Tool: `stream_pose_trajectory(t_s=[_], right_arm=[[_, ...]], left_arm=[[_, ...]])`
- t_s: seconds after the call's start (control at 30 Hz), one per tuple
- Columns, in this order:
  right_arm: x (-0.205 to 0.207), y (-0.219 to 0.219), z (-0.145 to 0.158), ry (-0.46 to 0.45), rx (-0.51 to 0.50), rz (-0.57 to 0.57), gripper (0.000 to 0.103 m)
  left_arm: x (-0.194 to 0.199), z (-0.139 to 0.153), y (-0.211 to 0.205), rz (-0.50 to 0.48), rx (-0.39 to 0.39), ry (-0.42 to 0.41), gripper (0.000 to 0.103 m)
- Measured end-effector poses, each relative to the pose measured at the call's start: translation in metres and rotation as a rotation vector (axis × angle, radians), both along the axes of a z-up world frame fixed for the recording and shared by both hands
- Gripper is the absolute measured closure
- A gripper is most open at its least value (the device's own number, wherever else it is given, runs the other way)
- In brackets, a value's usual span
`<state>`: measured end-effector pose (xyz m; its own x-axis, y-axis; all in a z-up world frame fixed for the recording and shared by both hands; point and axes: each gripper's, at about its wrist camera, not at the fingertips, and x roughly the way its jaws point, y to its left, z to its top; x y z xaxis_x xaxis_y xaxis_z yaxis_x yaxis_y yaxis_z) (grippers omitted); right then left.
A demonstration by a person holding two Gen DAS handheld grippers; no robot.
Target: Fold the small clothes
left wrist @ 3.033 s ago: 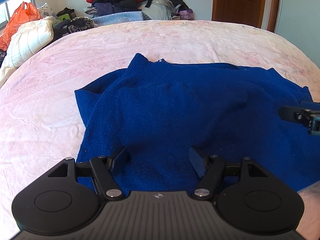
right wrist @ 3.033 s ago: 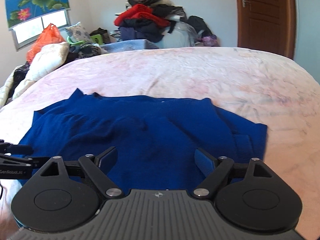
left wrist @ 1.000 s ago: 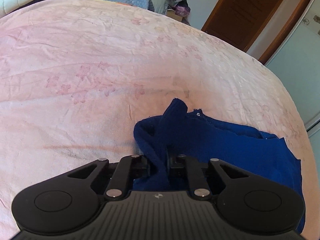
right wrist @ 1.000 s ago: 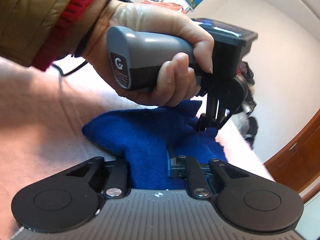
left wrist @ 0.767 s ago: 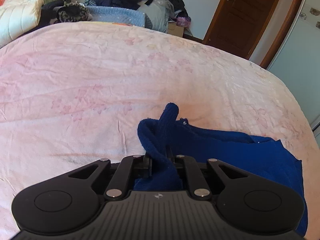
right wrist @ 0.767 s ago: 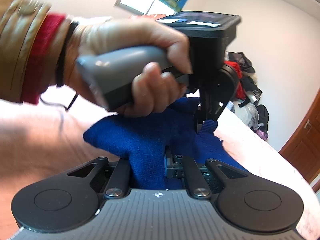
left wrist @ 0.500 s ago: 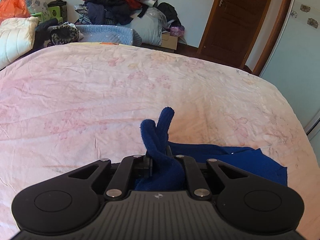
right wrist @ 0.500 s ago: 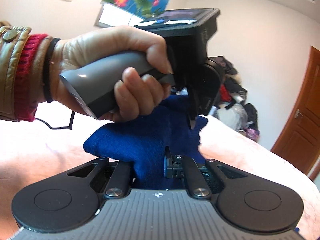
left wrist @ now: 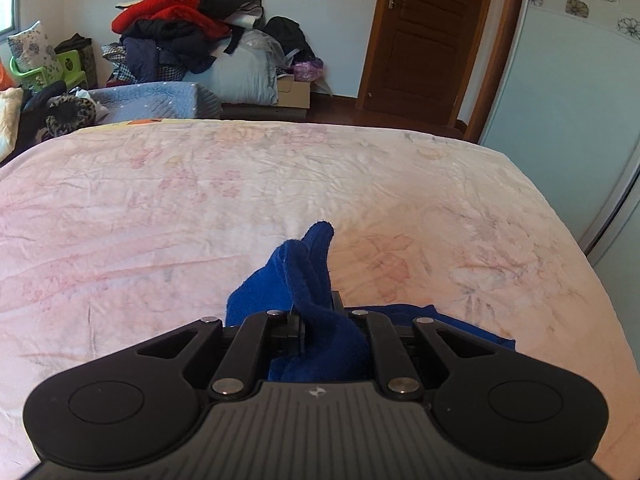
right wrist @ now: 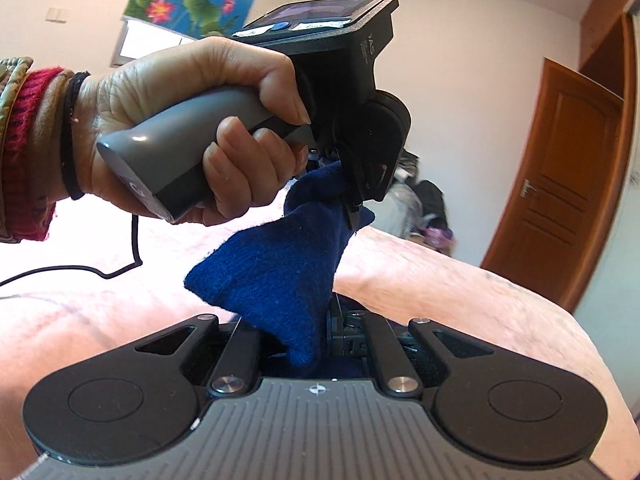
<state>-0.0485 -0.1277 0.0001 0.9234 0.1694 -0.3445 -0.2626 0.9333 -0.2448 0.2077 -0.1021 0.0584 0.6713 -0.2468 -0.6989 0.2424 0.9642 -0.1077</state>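
Both tongs are clamped on the blue sweater [left wrist: 308,280]: the left tongs [left wrist: 316,320] pinch a bunched edge, and the right tongs [right wrist: 296,344] pinch another. The knit is lifted between them above the pink bed [left wrist: 160,208], its lower part trailing onto the cover.

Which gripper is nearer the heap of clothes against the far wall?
Left. In the right wrist view the left gripper sits between the right gripper and the heap; both shut on the blue sweater.
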Motion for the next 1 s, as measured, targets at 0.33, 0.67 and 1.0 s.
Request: stream_pose_trajectory(t_s=[0.33, 0.67, 1.0], right_arm=[[-0.005, -0.026, -0.012, 0.028, 0.027, -0.076, 0.093], [0.003, -0.046, -0.023, 0.078, 0.090, -0.121, 0.093], [0.014, -0.084, -0.043, 0.208, 0.300, -0.155, 0.092]], left_arm=[[-0.008, -0.019, -0.063, -0.079, 0.063, 0.018, 0.093], [-0.012, -0.041, -0.104, -0.125, 0.101, 0.053, 0.093], [-0.012, -0.068, -0.130, -0.163, 0.126, 0.083, 0.092]])
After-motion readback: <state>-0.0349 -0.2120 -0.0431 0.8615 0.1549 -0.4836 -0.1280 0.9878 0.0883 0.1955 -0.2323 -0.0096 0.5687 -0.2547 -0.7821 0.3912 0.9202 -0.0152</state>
